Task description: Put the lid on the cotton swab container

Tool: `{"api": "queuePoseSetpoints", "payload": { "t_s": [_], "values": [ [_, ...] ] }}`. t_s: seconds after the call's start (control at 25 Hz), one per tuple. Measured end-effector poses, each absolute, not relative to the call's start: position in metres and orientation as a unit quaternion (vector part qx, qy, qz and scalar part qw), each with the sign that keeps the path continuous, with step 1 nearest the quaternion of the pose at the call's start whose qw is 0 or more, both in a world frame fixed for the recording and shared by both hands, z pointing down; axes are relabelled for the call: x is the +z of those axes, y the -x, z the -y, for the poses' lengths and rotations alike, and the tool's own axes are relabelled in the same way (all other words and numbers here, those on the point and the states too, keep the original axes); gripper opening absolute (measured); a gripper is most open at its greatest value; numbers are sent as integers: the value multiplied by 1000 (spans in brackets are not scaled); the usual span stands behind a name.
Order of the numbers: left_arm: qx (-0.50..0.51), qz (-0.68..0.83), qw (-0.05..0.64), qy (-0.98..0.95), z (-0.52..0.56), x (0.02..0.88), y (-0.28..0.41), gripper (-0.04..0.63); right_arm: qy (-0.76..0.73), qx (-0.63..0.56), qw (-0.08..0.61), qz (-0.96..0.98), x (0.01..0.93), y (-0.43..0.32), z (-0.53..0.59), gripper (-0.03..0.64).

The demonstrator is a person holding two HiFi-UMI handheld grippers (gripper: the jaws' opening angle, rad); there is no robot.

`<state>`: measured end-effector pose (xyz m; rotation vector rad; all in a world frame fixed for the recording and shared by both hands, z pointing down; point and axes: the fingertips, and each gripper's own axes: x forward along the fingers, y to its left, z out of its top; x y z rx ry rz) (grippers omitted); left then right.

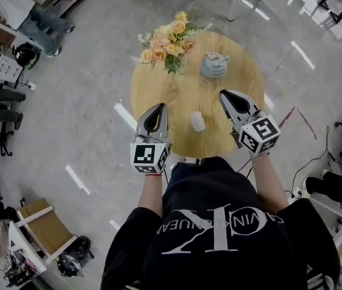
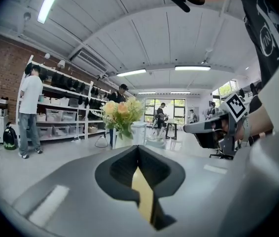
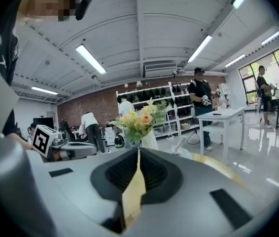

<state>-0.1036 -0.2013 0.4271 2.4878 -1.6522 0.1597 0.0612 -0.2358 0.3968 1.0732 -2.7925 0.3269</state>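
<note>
Finds the left claw (image 1: 161, 106) and the right claw (image 1: 224, 93) both pressed together with nothing between the jaws, held above the near edge of the round light-wood counter (image 1: 159, 80). Locates the small white cylindrical cotton swab container (image 1: 197, 121) on the counter between the two claws, close to the near rim and touched by neither. Makes out no separate lid anywhere on the counter; cannot confirm a full seating from above.

Judges the main risk a knock from a claw swinging inward or dropping, enough to tip the light container and roll it off the near rim, shedding any loose lid.

Records a peach-and-yellow flower bouquet (image 1: 170, 44) and a grey lidded jar (image 1: 213, 65) at the far side. Notes a polished grey floor (image 1: 98, 59), a brick wall (image 2: 4, 68), stocked shelving (image 2: 63, 100), strip lights (image 2: 51, 4) and several people (image 2: 30, 112) standing.
</note>
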Motion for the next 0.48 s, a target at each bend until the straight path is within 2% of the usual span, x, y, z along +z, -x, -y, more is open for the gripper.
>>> {"api": "queuePoseSetpoints", "payload": {
  "t_s": [0.48],
  "values": [
    [23,579,47,-814,199,389,123,12,-362,79,38,928,364,-66,235,25]
  ]
}}
